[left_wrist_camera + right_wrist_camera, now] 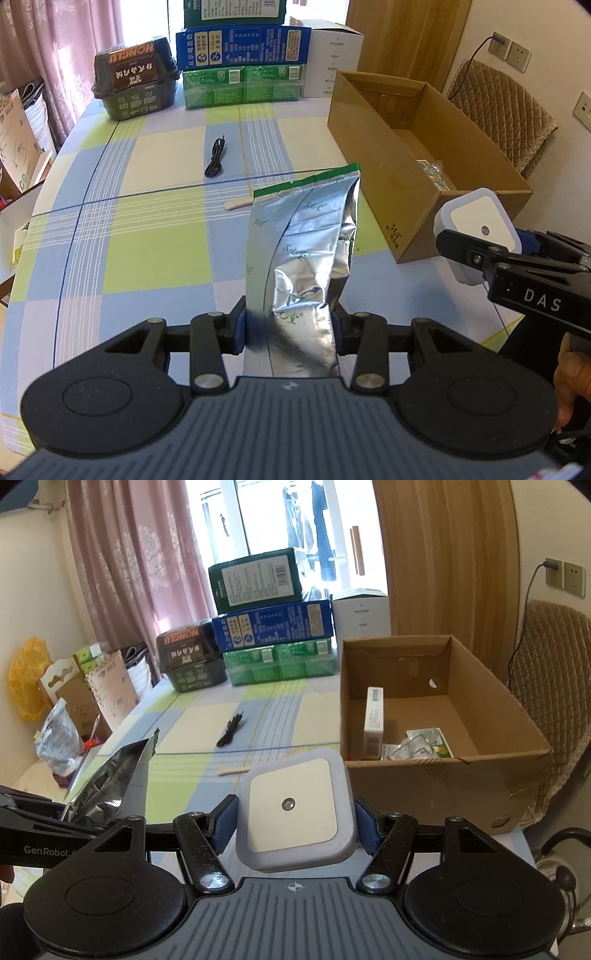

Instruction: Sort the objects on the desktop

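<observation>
My left gripper (290, 330) is shut on a silver foil pouch (306, 258) with a green top edge, held upright above the checked tablecloth. The pouch also shows in the right wrist view (110, 782). My right gripper (295, 825) is shut on a white square night light (295, 808), also seen at the right of the left wrist view (476, 232). An open cardboard box (369, 155) (436, 790) stands at the right, holding a white carton (373, 720) and clear packets (417, 746). A black cable (216, 158) (231, 731) and a wooden stick (240, 203) (232, 770) lie on the table.
Stacked green and blue boxes (240, 55) (273, 627), a dark Hongli container (135, 88) and a white box (336, 59) stand along the far edge. A quilted chair (546, 686) is at the right. Bags and cartons (74, 701) sit left of the table.
</observation>
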The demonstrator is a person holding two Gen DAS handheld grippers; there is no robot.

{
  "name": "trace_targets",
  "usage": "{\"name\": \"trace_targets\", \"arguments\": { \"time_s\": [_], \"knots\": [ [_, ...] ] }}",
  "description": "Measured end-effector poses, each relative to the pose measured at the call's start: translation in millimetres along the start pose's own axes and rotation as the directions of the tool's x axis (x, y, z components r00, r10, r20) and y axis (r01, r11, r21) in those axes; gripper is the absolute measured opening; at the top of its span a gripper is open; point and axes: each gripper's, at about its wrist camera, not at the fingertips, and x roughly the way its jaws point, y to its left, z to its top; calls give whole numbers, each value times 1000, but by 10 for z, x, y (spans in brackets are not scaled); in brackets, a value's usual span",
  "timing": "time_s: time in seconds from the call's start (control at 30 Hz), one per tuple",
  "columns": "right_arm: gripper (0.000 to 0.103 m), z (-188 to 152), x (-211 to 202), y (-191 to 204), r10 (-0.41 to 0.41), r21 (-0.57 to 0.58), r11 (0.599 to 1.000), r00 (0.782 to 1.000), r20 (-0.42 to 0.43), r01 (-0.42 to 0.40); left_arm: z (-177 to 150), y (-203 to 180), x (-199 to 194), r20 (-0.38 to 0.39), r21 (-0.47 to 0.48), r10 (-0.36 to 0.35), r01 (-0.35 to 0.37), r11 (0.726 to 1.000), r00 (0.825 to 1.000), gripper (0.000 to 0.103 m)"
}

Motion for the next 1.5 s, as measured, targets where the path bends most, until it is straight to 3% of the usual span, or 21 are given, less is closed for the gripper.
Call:
{"name": "trace_targets", "arguments": {
  "time_s": [0.73,1.5],
  "knots": [
    [62,198,-225,-513,-47,73,996,997,59,43,280,-470,-23,21,78,-22,20,997,1000,36],
    [62,528,-290,-1254,-138,115,985,985,103,126,853,-1321,279,27,174,-114,107,979,993,36]
  ]
}}
